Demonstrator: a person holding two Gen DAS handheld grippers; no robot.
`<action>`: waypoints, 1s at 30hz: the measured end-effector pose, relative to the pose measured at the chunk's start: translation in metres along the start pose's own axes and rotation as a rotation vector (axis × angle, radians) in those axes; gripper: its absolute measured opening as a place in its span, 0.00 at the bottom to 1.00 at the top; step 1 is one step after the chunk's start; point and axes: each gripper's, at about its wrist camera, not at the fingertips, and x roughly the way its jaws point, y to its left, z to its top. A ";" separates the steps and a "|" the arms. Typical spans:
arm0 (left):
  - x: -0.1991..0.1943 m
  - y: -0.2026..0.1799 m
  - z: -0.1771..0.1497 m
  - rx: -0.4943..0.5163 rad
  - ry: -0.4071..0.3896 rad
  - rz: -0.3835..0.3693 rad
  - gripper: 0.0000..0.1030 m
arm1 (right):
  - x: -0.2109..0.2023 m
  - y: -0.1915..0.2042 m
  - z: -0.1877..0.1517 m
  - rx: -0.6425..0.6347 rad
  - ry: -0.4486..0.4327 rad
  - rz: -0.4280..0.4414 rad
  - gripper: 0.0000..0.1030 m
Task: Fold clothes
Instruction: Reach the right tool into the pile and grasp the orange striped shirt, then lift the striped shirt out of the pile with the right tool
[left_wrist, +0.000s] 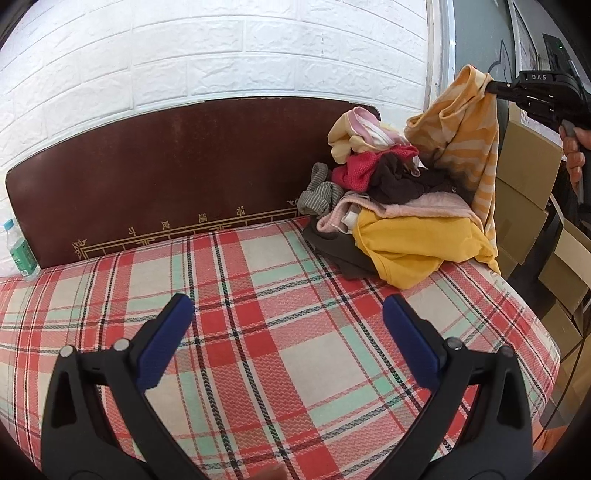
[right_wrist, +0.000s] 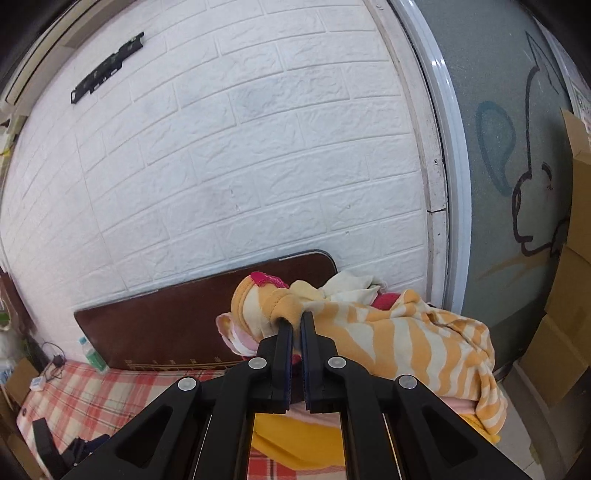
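A pile of clothes (left_wrist: 384, 192) lies at the far right of the plaid bed (left_wrist: 258, 332): yellow, pink, red, brown and striped grey pieces. My right gripper (left_wrist: 491, 85) is shut on an orange-and-cream striped garment (left_wrist: 469, 136) and holds it lifted above the pile; its lower part still hangs onto the pile. In the right wrist view the right gripper (right_wrist: 295, 319) pinches a bunched edge of the striped garment (right_wrist: 406, 343). My left gripper (left_wrist: 288, 310) is open and empty, low over the bare plaid cover in front of the pile.
A dark brown headboard (left_wrist: 166, 177) stands against a white brick wall (left_wrist: 184, 48). A water bottle (left_wrist: 18, 251) stands at the far left of the bed. Cardboard boxes (left_wrist: 528, 192) stack beyond the bed's right edge. A grey door (right_wrist: 509, 147) is right of the wall.
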 end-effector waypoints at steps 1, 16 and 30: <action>-0.002 0.000 0.000 0.000 -0.002 -0.002 1.00 | -0.008 -0.001 0.003 0.014 -0.013 0.025 0.03; -0.009 -0.004 -0.015 0.018 0.019 -0.035 1.00 | 0.036 0.029 -0.071 -0.340 0.226 -0.235 0.98; 0.027 -0.006 -0.026 0.041 0.101 -0.030 1.00 | 0.144 -0.013 -0.118 -0.082 0.336 -0.153 0.06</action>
